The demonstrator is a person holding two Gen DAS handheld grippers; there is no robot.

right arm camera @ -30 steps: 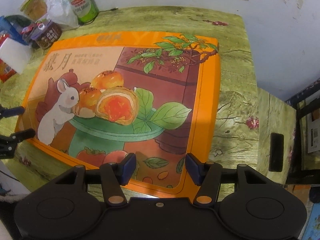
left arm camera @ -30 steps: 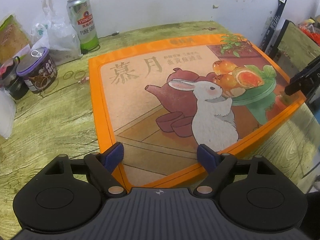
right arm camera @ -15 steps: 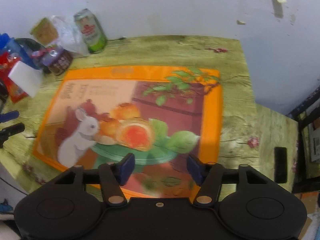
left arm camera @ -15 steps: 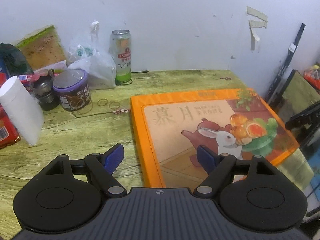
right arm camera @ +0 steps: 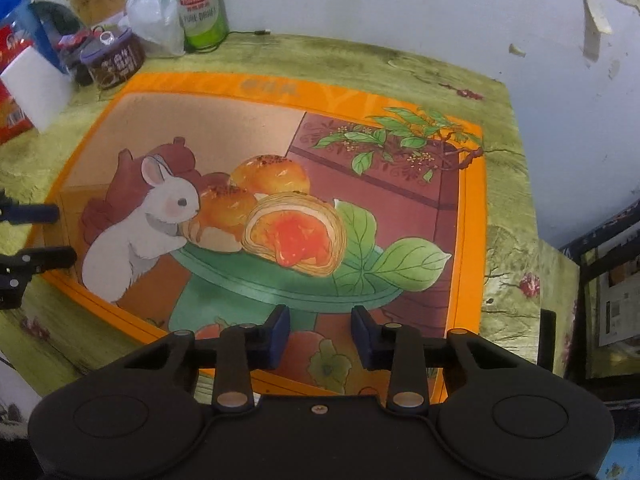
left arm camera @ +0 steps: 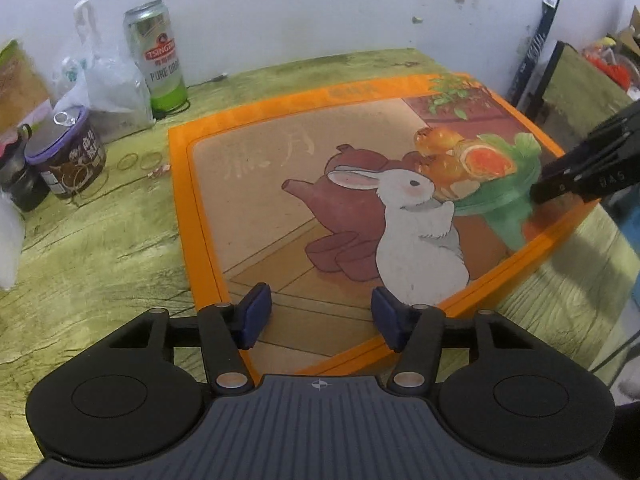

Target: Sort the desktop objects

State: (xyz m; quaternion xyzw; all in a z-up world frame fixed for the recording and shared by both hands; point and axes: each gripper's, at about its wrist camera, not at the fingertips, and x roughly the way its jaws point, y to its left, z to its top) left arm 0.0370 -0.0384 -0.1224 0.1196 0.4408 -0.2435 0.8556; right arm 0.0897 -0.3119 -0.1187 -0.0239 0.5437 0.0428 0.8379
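A large flat orange gift box (left arm camera: 280, 184) with a white rabbit picture lies on the green table (left arm camera: 100, 248); it also fills the right wrist view (right arm camera: 360, 92). My left gripper (left arm camera: 318, 314) is open and empty, just above the box's near left corner. My right gripper (right arm camera: 320, 332) is open and empty, above the box's near edge. The right gripper shows in the left wrist view (left arm camera: 588, 168) at the box's right side. The left gripper shows at the left edge of the right wrist view (right arm camera: 28, 236).
A green Tsingtao can (left arm camera: 156, 56), a clear plastic bag (left arm camera: 108, 84), a purple-lidded tub (left arm camera: 66, 152) and rubber bands (left arm camera: 138, 160) stand at the back left. A white packet (right arm camera: 36, 88) and red packet (right arm camera: 10, 108) lie further left. A wall runs behind.
Both grippers have come back down and closer to the box after pulling up and away half a second ago. The box has not moved. Both stay open.
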